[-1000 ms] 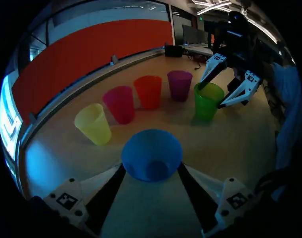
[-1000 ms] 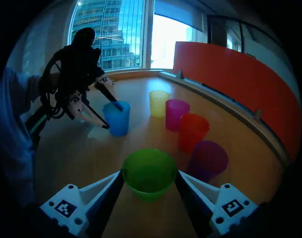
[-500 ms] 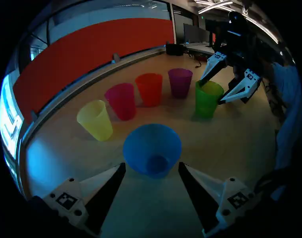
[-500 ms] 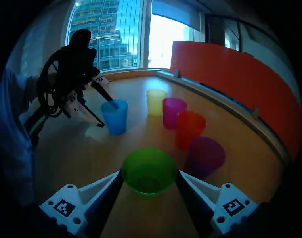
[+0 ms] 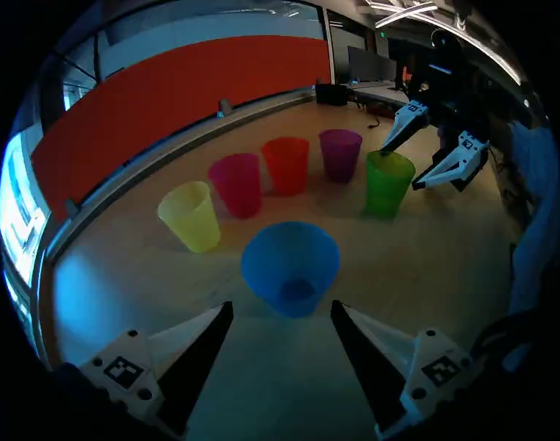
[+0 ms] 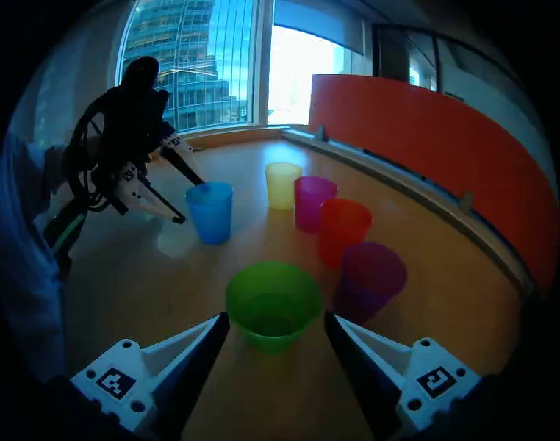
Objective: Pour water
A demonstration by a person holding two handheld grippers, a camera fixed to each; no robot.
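Right gripper view: cups on wooden surface, windows.

Long red wall, grey ledge along its foot, wood surface spreading out from it, dark desks with monitors past its far end, light strips above those, bright window at its other end, glass towers outside.

Ahead of the right gripper, the purple cup hides part of the orange cup's foot, the far left gripper is too small to tell whether its upper fingertip touches the blue cup, and the sleeve is cut off.
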